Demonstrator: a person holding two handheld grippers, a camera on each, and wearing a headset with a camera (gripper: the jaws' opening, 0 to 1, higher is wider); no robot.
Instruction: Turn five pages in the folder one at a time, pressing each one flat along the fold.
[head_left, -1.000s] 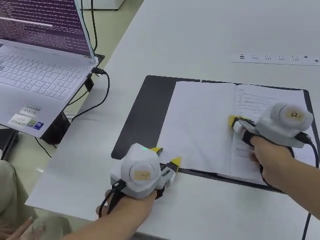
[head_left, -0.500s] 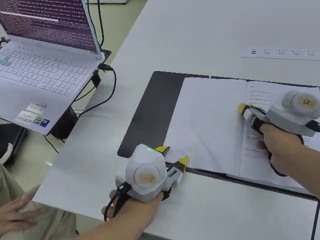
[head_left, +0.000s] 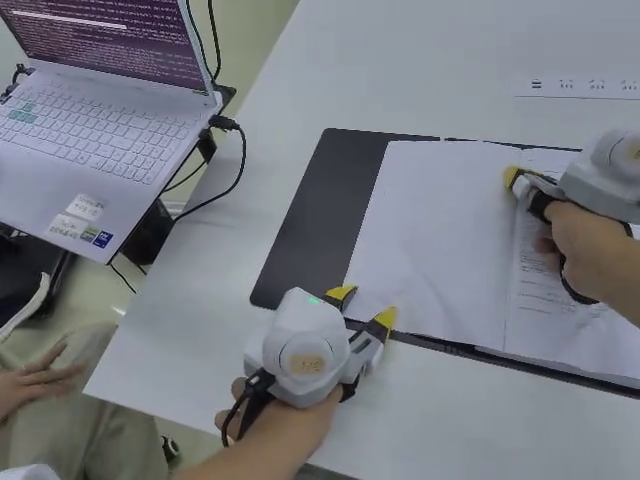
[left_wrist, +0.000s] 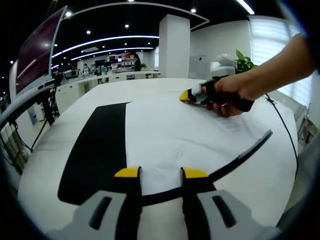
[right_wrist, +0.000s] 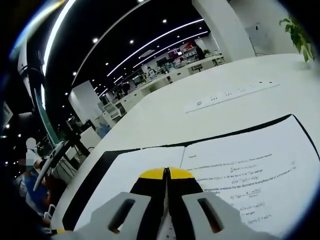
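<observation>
Right gripper (head_left: 513, 178) is recorded with its 2 jaws clenched together, nothing between them, and the yellow tip laid on the paper at the fold (head_left: 508, 285) of the open folder (head_left: 320, 210), toward the fold's far end. The fold's long axis is seen to run away from the person, from the folder's near edge to its far edge, so most of its length lies on the near side of the tip. A pull toward the near end is judged to be what the pressing stroke calls for. A blank turned page (head_left: 440, 240) lies flat just left of the fold, and a printed page (head_left: 560, 300) just right of it. Left gripper (head_left: 362, 306) is noted well left of the fold, at the folder's near edge, jaws parted and gripping nothing. Whether its tips touch the cover cannot be told. The right gripper is the nearer to the fold and is judged the working one. How many of the 5 pages are done cannot be read. A laptop (head_left: 90, 150) stands far left of the fold.
</observation>
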